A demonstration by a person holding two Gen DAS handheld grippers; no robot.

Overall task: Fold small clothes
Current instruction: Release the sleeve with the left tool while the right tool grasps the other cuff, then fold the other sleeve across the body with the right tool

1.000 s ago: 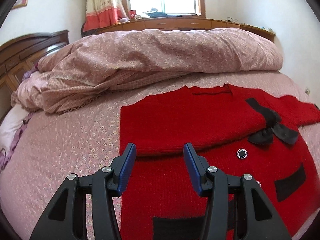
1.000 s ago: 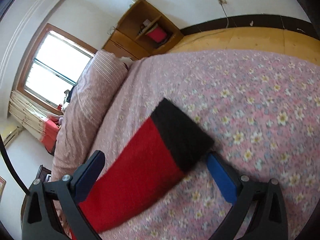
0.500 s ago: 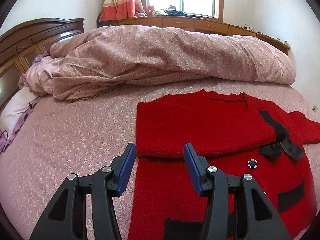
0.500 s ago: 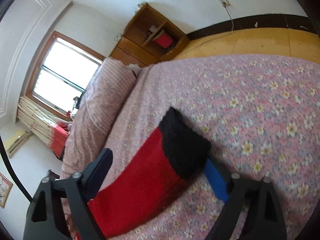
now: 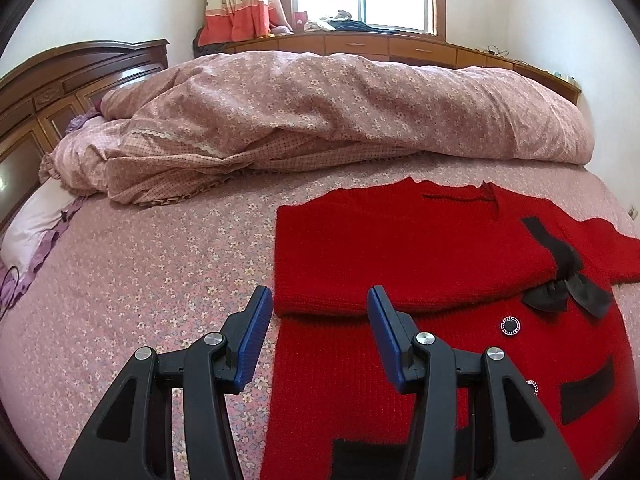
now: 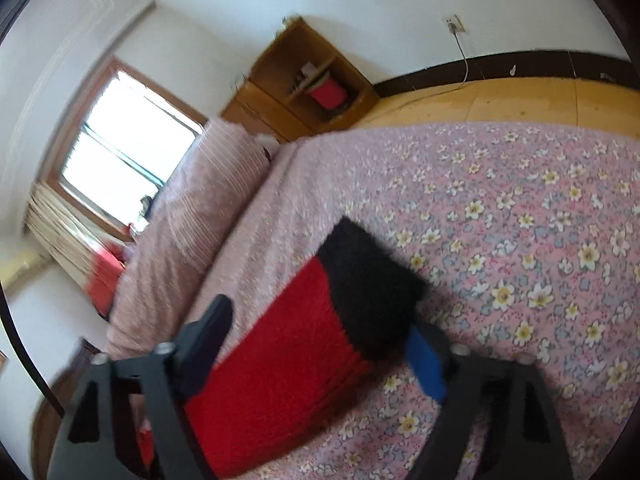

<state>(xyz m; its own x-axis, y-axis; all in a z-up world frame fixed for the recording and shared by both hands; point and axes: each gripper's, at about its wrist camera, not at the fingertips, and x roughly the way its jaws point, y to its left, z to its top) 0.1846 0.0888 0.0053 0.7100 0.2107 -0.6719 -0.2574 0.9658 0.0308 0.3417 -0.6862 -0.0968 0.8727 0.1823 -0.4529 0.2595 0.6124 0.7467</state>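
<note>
With one sleeve already folded across the red cardigan (image 5: 420,280) on the bed (image 5: 140,260), your left hand-held gripper (image 5: 320,332) hovers released, and your right hand-held gripper (image 6: 320,344), jaws spread, straddles the black-cuffed sleeve (image 6: 320,340): clench next, then fold it inward.

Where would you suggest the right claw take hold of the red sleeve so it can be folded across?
Best at the black cuff, the free end of the red sleeve. It lies flat on the floral bedspread, with the right claw already straddling it, open. Come straight down from above and pinch across the sleeve's width just behind the cuff, probably scooping slightly under the edge.
</note>
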